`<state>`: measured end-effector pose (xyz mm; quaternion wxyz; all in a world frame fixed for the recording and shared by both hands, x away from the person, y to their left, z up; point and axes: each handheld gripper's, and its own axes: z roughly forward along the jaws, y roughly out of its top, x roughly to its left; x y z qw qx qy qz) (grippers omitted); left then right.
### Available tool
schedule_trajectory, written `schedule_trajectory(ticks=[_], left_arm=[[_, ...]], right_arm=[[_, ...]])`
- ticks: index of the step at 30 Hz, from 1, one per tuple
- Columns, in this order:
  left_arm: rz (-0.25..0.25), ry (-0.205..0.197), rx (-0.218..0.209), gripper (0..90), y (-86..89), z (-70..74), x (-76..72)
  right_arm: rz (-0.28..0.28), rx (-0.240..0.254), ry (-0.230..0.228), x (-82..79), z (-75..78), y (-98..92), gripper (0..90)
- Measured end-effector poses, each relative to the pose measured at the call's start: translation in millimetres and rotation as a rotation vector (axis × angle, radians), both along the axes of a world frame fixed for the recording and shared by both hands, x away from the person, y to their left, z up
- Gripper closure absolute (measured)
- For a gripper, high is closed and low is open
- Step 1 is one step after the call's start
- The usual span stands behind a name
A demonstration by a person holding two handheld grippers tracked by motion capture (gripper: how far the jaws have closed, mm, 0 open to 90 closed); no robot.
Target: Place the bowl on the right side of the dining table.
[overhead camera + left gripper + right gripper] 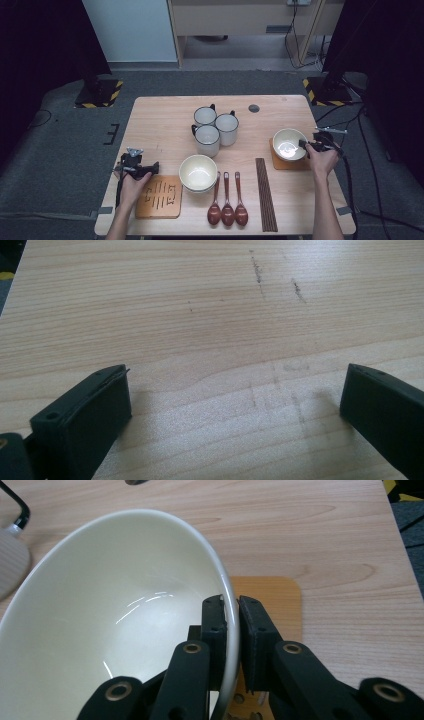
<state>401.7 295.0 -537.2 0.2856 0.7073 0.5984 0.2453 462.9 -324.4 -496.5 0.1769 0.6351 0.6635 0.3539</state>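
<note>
Two jaws of right claw (pixel 232 605) pinching bowl (pixel 115 615) rim, coaster (pixel 272 600) beneath

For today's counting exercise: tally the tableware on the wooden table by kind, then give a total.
White enamel mugs with dark rims: 3
Cream ceramic bowls: 2
Brown wooden spoons: 3
Tan wooden coasters: 2
Bundle of dark chopsticks: 1
Total: 11

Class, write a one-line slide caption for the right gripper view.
Right gripper shut on the cream bowl's rim, above a wooden coaster.
</note>
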Motion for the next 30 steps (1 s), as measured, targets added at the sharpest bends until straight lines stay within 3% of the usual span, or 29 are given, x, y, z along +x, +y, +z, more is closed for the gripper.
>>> schedule_trajectory(ticks=[16, 22, 30], left_arm=[[0.0, 0.0, 0.0, 0.0, 0.0, 0.0, 0.0], [0.001, 0.0, 0.0, 0.0, -0.1, 0.0, 0.0], [0.003, 0.0, 0.001, 0.0, -0.1, 0.0, -0.1]], right_arm=[[-0.011, -0.008, 0.02, -0.6, -3.5, -2.4, 82.9], [-0.001, -0.019, -0.005, -0.9, -3.5, -2.9, 82.5], [-0.012, -0.059, -0.058, -5.6, 4.2, -1.8, 59.9]])
